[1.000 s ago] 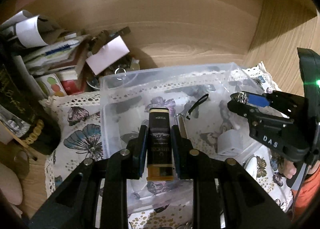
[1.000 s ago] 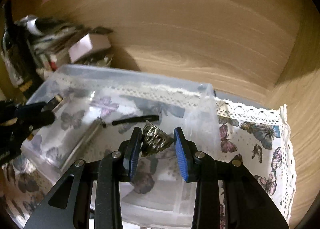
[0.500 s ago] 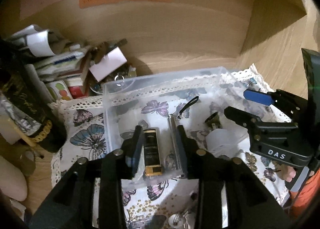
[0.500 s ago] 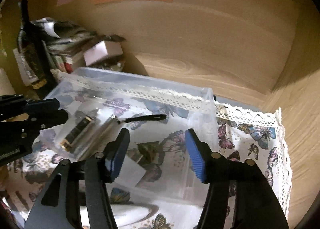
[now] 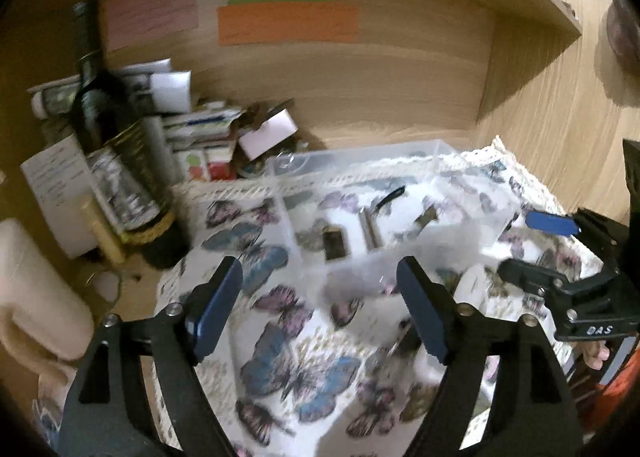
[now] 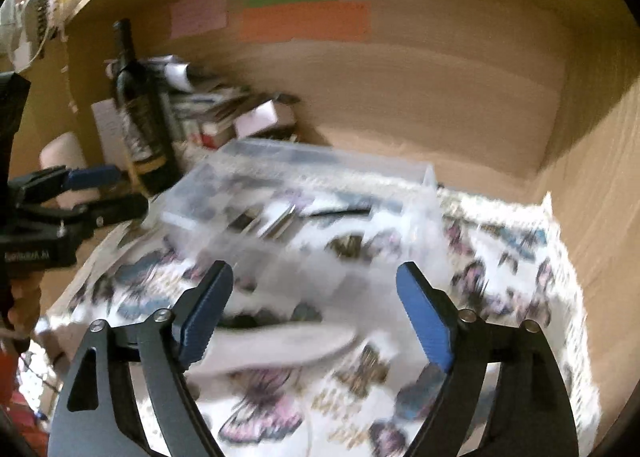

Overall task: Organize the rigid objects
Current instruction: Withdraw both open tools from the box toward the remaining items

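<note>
Both hand-held grippers, left (image 5: 320,297) and right (image 6: 314,299), jaws just spread, empty, before clear bin (image 5: 400,253) rim.

A clear box (image 5: 360,165) was set on a butterfly cloth (image 5: 296,369), with a lighter (image 5: 334,243) and a metal rod (image 5: 370,227) lying inside. A bottle (image 5: 120,161) was stood to its left, before stacked papers (image 5: 200,125).

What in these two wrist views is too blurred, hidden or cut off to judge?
- Small items in the clear bin: right wrist view is motion-smeared; only a dark box and a metal tube read, in the left view.
- Pale object near the right gripper: blurred, unidentifiable.
- Wine bottle label: too small.
- Cloth front edge: hidden by the open left gripper.
</note>
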The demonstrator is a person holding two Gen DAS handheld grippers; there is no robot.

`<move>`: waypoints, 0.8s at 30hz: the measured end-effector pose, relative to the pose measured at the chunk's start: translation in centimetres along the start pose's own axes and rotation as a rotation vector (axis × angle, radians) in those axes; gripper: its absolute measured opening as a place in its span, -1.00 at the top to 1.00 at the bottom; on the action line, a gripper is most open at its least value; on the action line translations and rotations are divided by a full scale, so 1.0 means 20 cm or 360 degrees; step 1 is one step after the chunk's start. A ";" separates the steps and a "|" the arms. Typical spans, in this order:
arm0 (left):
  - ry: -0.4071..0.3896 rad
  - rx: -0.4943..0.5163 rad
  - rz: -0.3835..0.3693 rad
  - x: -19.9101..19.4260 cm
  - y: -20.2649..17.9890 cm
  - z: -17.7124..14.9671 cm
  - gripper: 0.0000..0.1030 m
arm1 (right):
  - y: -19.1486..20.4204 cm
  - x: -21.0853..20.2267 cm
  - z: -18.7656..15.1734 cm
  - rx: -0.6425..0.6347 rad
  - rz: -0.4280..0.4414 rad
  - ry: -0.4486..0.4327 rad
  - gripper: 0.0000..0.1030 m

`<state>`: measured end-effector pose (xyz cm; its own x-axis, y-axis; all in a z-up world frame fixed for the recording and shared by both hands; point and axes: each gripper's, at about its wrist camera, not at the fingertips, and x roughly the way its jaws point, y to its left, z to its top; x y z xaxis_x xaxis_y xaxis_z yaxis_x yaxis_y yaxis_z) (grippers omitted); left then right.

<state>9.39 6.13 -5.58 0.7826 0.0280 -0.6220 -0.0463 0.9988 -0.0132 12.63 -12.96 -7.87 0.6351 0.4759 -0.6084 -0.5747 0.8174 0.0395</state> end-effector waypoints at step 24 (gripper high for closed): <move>0.0210 -0.0037 -0.0010 0.02 0.05 -0.38 -0.57 | 0.33 0.29 -0.27 0.0000 0.0113 0.0349 -0.57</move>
<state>4.95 6.88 -11.72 0.6943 0.0146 -0.7196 -0.0572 0.9977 -0.0350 9.74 -6.59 -15.35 0.4657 0.4507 -0.7616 -0.6140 0.7843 0.0886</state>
